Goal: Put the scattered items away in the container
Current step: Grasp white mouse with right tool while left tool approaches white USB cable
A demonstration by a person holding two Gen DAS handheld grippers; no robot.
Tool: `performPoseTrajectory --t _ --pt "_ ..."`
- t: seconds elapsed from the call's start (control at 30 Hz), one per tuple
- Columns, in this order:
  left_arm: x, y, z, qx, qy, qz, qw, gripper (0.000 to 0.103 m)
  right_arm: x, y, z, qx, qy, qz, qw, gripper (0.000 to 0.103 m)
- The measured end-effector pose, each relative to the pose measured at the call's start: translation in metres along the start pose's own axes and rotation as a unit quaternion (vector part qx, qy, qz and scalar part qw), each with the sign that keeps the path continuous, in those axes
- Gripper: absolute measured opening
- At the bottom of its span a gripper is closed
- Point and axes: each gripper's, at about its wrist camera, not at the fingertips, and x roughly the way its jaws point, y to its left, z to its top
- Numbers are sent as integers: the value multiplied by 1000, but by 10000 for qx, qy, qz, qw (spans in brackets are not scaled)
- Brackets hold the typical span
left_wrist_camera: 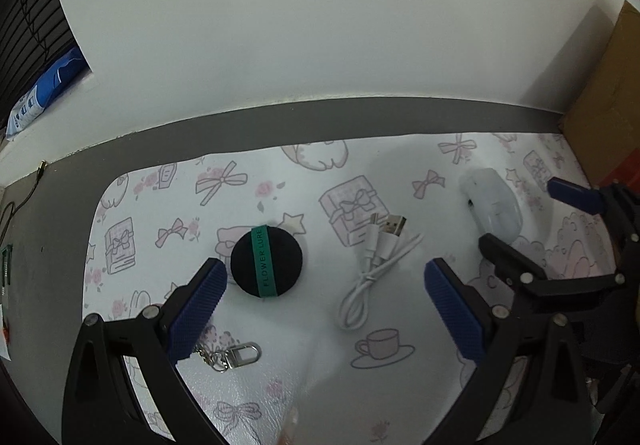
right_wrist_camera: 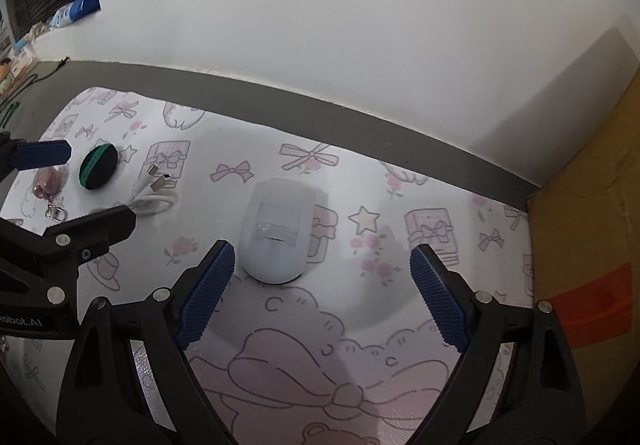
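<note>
The left gripper [left_wrist_camera: 324, 277] hangs over the patterned mat [left_wrist_camera: 400, 173] on the table, jaws apart around nothing, above the round black puff [left_wrist_camera: 267, 260] and white cable [left_wrist_camera: 374, 265]. A keyring [left_wrist_camera: 234, 356] is half hidden behind 1 finger. The right gripper [right_wrist_camera: 322, 257] has jaws wide, not closing noticeably, empty, beside the white mouse [right_wrist_camera: 276, 233]. A cardboard box [right_wrist_camera: 584, 237] is cut off at the right edge.

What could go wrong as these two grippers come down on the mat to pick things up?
1. The left gripper and right gripper work close together, so they may collide.
2. The smooth, rounded white mouse might slip from the right gripper's open jaws as they close.
3. The limp white cable could dangle and snag the black puff beside it.
</note>
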Motion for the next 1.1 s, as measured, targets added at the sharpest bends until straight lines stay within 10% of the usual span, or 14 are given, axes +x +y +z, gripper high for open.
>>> performPoseTrajectory --t 0.63,0.83,1.1 --pt "8 -8 4 91 110 -31 9999 99 2 3 0 145 39 496 9987 37" --pt "11 -19 1 291 77 172 9994 99 1 -1 -2 154 90 479 9987 37" --pt "5 -22 1 492 -44 600 9970 34 -1 -11 -3 159 109 492 9986 37"
